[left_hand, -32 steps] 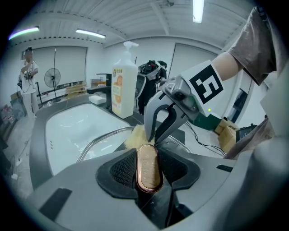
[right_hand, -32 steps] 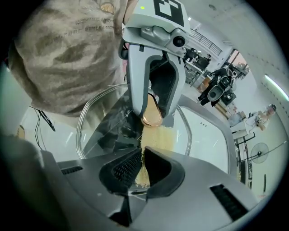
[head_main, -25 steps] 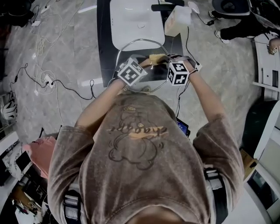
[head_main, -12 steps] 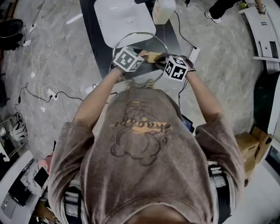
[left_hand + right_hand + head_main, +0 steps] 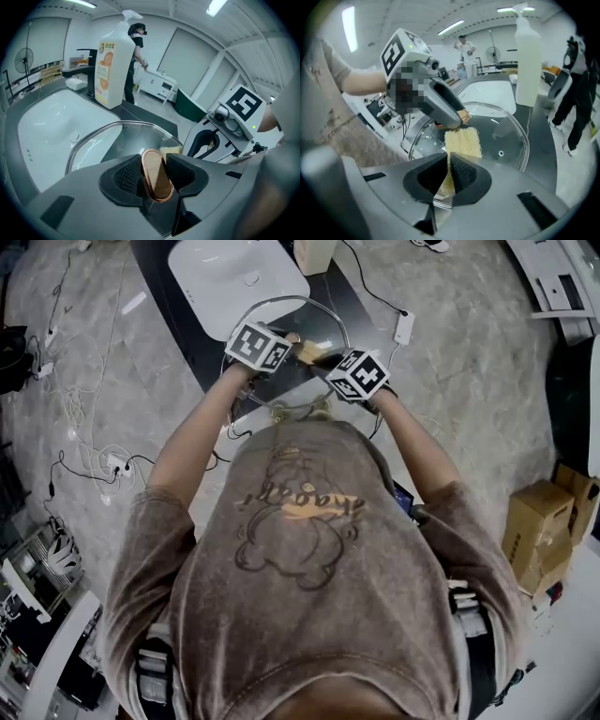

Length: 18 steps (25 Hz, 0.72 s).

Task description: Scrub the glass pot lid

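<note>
Holding hand, left gripper (image 5: 154, 173): my left jaws are shut tight on the knob (image 5: 157, 183) of the lid. The knob is smooth and shiny. I think it could slip or spin if I rub too hard.
Glass pot lid (image 5: 124, 140): it is tipped up in front of me, over the dark counter (image 5: 140, 114), just beside the white sink (image 5: 47, 126). I cannot tell if its low rim rests on anything. If the knob slips out, the lid could fall and the glass could crack.
Sponge (image 5: 462, 143): the yellow sponge lies flat on the glass, just beside the knob. My right jaws pinch only its near end. A hard rub could bend it or pull it out.
Right gripper (image 5: 449, 164): its jaws are shut on the sponge. It is very near my left gripper. I think the two could bump, or the hard jaws could knock the glass.
Bottle (image 5: 111, 75): the label has pictures of orange fruit. The words on it are too small for me to read.
Marker cube (image 5: 244, 104): black and white squares only, no words.
Shirt (image 5: 300, 521): a bear drawing with curly letters across it. I cannot read them.
</note>
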{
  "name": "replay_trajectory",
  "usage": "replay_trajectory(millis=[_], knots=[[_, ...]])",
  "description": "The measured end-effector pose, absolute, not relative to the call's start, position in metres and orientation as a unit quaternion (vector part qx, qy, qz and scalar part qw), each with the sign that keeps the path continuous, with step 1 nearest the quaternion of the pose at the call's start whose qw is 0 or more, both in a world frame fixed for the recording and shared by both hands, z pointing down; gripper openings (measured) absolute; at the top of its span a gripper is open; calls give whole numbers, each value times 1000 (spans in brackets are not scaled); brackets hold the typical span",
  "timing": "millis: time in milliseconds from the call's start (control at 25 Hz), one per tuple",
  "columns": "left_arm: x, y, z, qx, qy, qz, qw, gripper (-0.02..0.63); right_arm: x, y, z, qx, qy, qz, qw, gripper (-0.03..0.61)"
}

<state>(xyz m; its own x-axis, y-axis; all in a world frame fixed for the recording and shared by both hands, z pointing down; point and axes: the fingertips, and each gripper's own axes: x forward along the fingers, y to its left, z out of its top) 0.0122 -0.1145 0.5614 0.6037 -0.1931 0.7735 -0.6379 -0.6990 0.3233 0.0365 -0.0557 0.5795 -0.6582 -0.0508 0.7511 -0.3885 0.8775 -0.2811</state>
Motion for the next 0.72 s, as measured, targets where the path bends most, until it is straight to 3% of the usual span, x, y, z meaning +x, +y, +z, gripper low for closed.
replay_trajectory(millis=[720], knots=[[16,-112,562,844,-224,377,310,179,-8,-23,573,176,-853,425,247,15]])
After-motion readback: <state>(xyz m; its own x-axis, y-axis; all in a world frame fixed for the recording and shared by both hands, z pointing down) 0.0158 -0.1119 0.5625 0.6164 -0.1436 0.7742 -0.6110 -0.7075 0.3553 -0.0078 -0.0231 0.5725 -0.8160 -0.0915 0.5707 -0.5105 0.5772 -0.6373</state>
